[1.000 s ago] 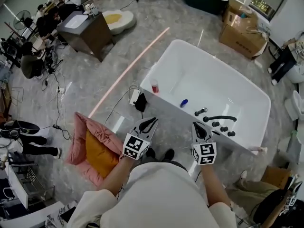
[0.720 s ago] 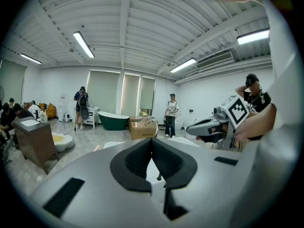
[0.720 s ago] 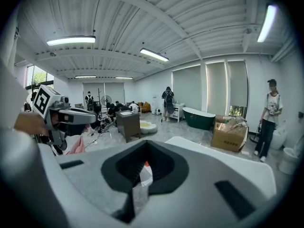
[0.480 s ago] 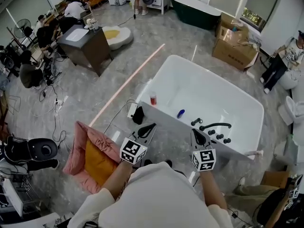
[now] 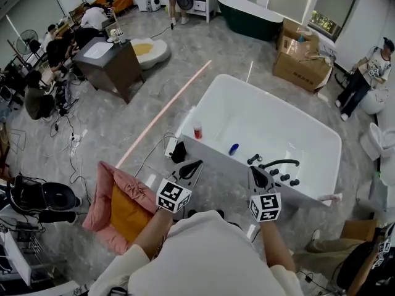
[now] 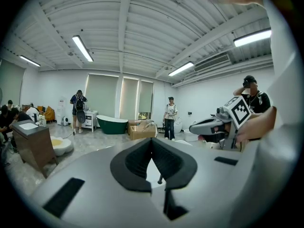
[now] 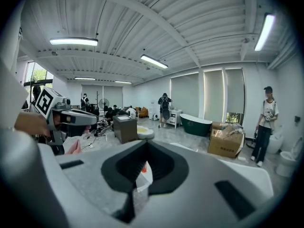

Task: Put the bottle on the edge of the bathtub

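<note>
The red bottle (image 5: 197, 131) stands at the near left corner of the white bathtub (image 5: 271, 119), by the rim; whether it is on the rim or just inside cannot be told. A small blue item (image 5: 234, 148) and a black faucet (image 5: 279, 163) sit farther along that near edge. You hold both tools short of the bathtub, aimed toward it: the left tool (image 5: 196, 164) is clenched on nothing, and the right tool (image 5: 255, 171) is likewise clenched and empty.
</note>
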